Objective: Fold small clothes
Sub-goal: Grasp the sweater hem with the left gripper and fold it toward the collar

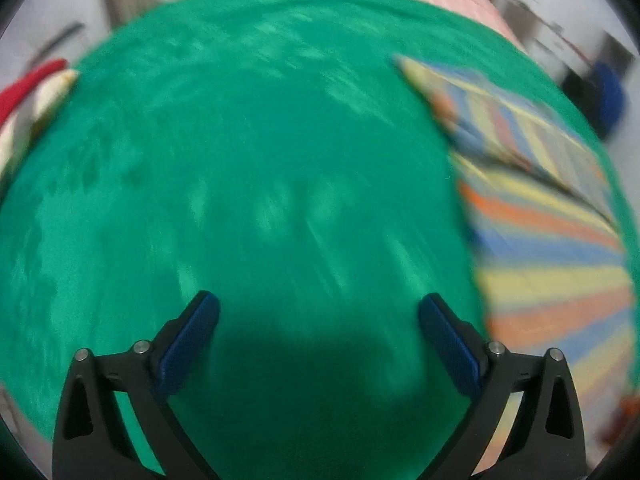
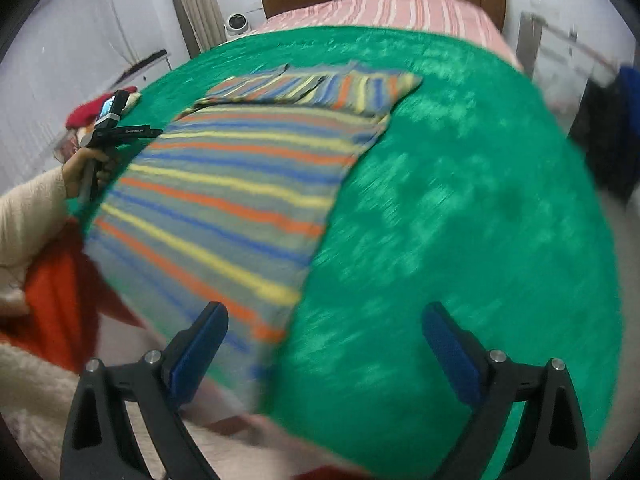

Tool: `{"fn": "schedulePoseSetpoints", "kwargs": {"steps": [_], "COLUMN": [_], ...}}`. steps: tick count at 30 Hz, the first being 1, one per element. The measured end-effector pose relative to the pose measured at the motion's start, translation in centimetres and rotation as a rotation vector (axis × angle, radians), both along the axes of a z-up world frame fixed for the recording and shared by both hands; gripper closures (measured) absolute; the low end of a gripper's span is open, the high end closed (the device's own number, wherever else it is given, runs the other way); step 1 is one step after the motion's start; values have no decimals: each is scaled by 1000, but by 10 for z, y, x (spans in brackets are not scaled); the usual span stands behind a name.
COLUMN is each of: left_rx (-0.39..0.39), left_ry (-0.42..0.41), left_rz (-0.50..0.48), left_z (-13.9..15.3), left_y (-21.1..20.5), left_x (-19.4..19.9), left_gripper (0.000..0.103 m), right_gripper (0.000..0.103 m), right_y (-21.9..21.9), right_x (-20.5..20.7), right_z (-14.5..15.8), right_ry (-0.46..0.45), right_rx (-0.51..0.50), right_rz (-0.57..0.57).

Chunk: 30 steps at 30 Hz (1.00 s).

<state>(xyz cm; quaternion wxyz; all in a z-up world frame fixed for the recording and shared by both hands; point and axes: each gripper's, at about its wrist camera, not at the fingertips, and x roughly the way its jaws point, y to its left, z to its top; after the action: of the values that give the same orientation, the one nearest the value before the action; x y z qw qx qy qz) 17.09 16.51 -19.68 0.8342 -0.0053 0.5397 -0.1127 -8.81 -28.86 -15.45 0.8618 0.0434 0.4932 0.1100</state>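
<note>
striped garment spread flat on the green blanket over the bed

grey knit with orange, yellow and blue stripes, its far end folded over itself; it lies left of the right tool and right of the left tool, both with fingers wide apart, holding nothing, above the blanket

Small white lettering runs along the black bar of the left gripper in the right wrist view. It is too small and blurred to read. Nothing else carries text.
</note>
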Motion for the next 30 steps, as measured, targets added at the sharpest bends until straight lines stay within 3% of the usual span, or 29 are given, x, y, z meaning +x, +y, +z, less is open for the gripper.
{"fn": "schedulePoseSetpoints", "kwargs": {"steps": [3, 7, 8, 10, 12, 14, 17, 19, 20, 21, 23, 27, 30], "left_rx": [-115, -75, -62, -20, -4, -6, -47, -77, -97, -135, -233, -420, -507], "left_ry": [83, 204, 231, 256, 268, 283, 329, 339, 340, 339, 317, 206, 124], "left_rz": [-135, -197, -210, -243, -265, -264, -251, -245, -244, -235, -203, -137, -104], "left_z": [14, -6, -13, -22, -29, -33, -38, -36, -34, -30, -15, 30, 56], "left_y": [-6, -27, -33, -44, -50, -53, -52, -51, -50, -47, -36, -17, -17], "left_x": [-62, -123, -133, -146, -154, -156, -155, -154, -154, -152, -147, -110, -62], "left_gripper": [2, 6, 22, 41, 42, 67, 96, 98, 98, 98, 99, 99, 99], "right_gripper": [6, 11, 16, 24, 29, 31, 41, 51, 68, 99, 98, 98, 98], "right_y": [6, 12, 14, 17, 18, 17, 19, 25, 30, 33, 33, 8, -12], "right_x": [-6, 5, 8, 14, 17, 14, 9, 9, 9, 10, 11, 29, 64], "right_z": [-6, -21, -25, -34, -38, -39, -45, -53, -57, -60, -58, -25, -1], "right_ry": [25, 84, 101, 141, 168, 177, 218, 271, 293, 307, 306, 219, 130], "right_rx": [78, 171, 178, 184, 186, 197, 224, 223, 213, 194, 181, 321, 391], "right_rz": [6, 24, 31, 40, 38, 33, 28, 33, 43, 47, 30, -40, -77]}}
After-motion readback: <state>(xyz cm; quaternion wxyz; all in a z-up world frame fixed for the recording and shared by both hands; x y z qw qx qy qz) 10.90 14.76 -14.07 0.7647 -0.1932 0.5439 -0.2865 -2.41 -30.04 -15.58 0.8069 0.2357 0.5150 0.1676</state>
